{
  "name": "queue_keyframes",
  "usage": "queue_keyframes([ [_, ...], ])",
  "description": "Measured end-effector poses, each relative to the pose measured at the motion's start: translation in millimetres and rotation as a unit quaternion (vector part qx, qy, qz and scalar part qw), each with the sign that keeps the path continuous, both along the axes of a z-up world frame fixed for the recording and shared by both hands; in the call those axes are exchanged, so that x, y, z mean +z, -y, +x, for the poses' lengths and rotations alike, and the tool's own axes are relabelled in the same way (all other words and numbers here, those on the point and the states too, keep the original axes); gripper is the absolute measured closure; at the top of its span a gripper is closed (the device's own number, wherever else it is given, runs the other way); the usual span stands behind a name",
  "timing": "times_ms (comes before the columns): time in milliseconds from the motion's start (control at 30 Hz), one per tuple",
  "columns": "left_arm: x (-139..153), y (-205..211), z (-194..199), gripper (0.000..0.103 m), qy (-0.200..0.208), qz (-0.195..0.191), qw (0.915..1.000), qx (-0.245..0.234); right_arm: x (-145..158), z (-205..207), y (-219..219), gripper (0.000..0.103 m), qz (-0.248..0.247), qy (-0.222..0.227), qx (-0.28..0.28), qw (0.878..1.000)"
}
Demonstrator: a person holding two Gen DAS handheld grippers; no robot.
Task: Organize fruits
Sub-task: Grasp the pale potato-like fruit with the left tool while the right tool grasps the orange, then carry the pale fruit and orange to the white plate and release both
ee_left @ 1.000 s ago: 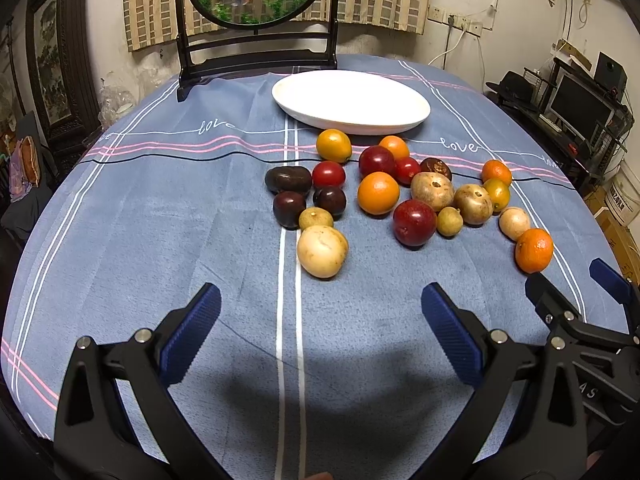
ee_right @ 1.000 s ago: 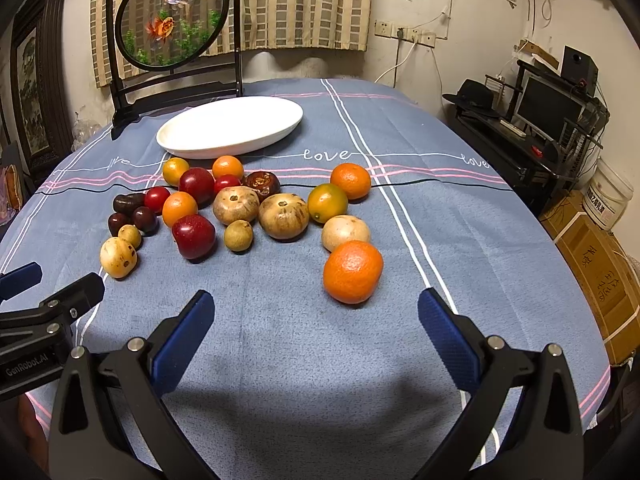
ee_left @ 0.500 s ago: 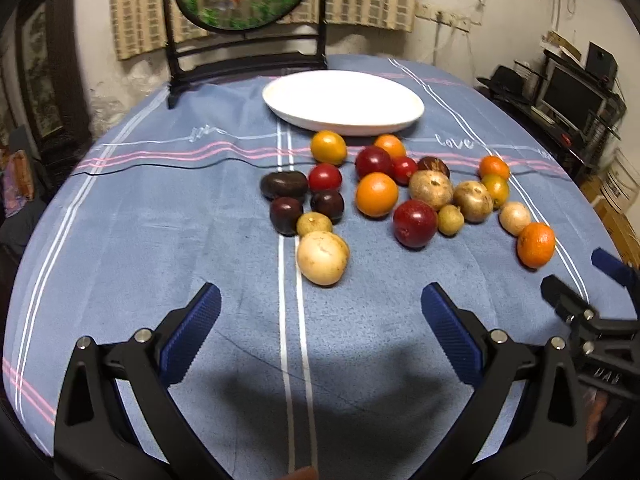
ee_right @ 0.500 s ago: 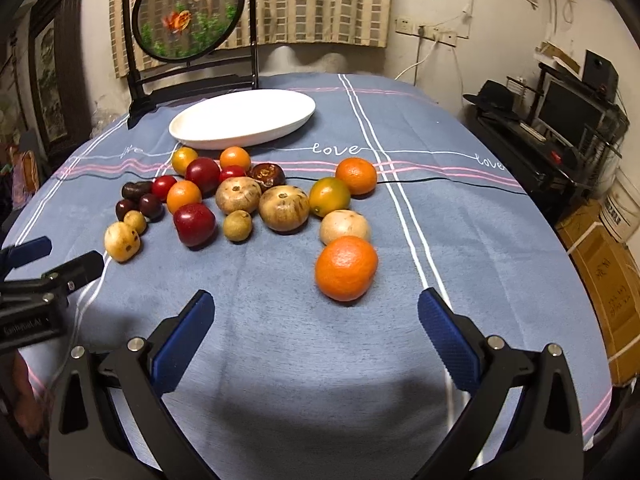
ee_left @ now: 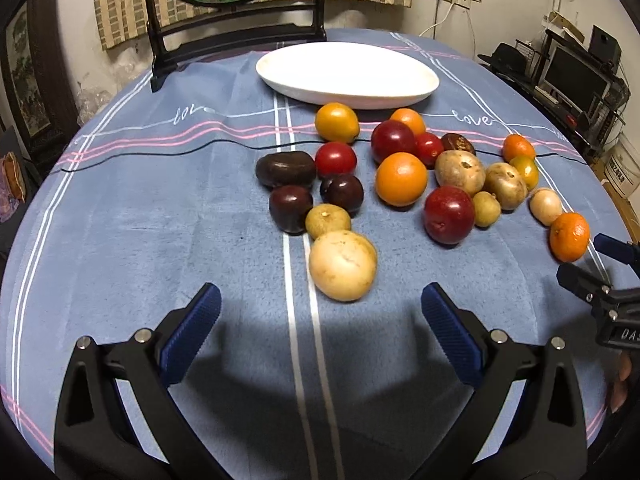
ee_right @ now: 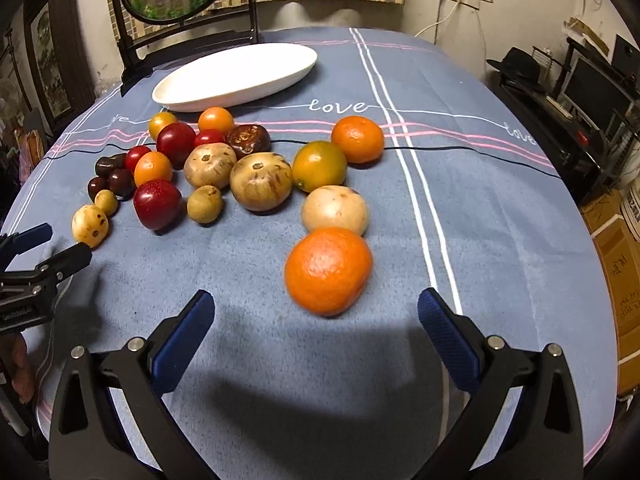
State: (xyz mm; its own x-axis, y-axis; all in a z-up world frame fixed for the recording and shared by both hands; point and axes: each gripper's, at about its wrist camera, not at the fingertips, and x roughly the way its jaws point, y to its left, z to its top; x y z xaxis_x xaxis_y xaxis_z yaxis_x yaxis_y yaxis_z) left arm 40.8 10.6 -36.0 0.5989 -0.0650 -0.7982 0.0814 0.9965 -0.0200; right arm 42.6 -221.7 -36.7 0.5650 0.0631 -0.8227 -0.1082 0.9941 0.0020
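Right gripper [ee_left: 600, 264] cut off (perhaps spread); plate [ee_left: 348, 76] bare.

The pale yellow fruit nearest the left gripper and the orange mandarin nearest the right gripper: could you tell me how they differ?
The pale yellow fruit is cream-coloured with brown specks; the orange mandarin is bright orange with dimpled peel. The yellow fruit touches a small greenish fruit; the mandarin sits against a pale tan fruit. Both are roundish, on the blue tablecloth, ungripped.
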Motion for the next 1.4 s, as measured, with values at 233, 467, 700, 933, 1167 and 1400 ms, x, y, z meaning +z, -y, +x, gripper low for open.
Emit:
queue_keyframes([
  [233,-5,-5,14,0.002,-0.014,-0.011,0.9998,0.011,-8,8,2,0.027,0.021,-0.022,0.014,0.999],
  [467,-10,-7,18,0.002,-0.028,-0.015,0.9994,0.013,-8,12,16,0.059,0.034,-0.019,-0.006,0.999],
  [700,-10,-9,17,0.002,-0.025,-0.024,0.9991,0.022,-9,8,31,0.06,0.09,-0.011,-0.017,0.996],
  [933,-12,-6,23,0.002,-0.042,-0.031,0.9979,0.037,-10,-4,26,0.06,0.104,-0.002,0.008,0.994],
  [1167,-14,5,30,0.041,-0.049,-0.004,0.9976,0.048,-10,-11,33,0.06,0.118,-0.001,0.017,0.993],
  [1400,-7,11,21,0.066,-0.035,-0.001,0.999,0.028,-10,-16,36,0.06,0.121,0.0,0.015,0.992],
])
